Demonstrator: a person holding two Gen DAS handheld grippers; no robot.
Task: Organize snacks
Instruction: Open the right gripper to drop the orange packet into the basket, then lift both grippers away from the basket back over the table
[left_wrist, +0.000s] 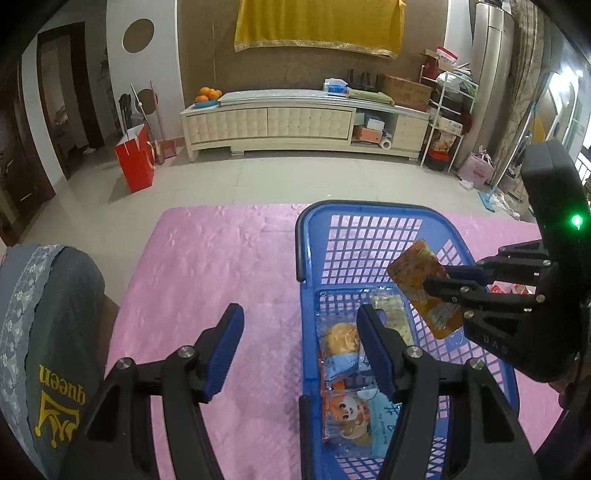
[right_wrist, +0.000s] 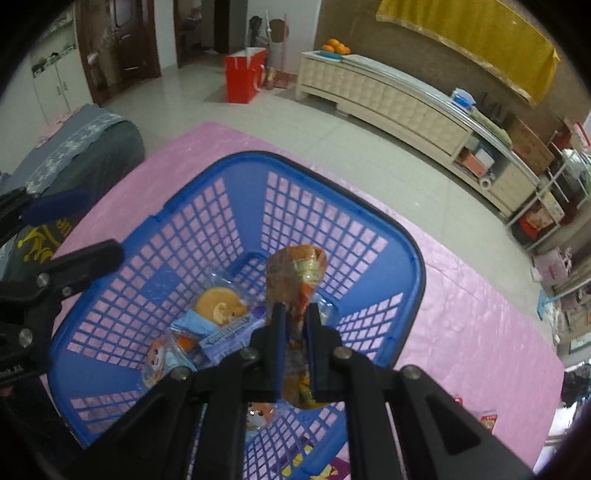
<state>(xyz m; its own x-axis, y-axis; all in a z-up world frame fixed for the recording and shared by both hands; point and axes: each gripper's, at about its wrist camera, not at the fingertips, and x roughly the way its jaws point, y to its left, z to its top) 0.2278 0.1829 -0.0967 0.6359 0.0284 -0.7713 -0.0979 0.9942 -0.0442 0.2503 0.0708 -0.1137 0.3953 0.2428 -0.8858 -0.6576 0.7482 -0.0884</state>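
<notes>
- orange, glossy foil: the snack packet (right_wrist: 295, 280) is a flat oblong pouch with yellow and pale print, its face crinkled and catching the light.
- its long axis runs forward along the fingers of the right gripper (right_wrist: 295, 321) in the right wrist view, the free end pointing to about 12 o'clock and curling a little at the tip; the near end passes down between the pads.
- in the left wrist view the same packet (left_wrist: 424, 288) lies on a slant, upper end toward 11 o'clock, lower end toward 5 o'clock.
- the right gripper (left_wrist: 439, 280) is pressed together on the packet, pinching it across its width near the middle, and holds it in the air above the blue basket (right_wrist: 417, 266), over its open mouth.
- the basket is a plastic lattice with a dark rim and stands on a pink cloth (left_wrist: 229, 258).
- on the basket floor lie other wrapped snacks: a round golden bun in a blue wrapper (right_wrist: 221, 306) and an orange cartoon-printed pack (left_wrist: 347, 410), near each other.
- the left gripper (left_wrist: 299, 350) is spread wide with nothing between its blue pads; its right finger hangs over the basket at 3 o'clock of the left one, which is over the cloth.
</notes>
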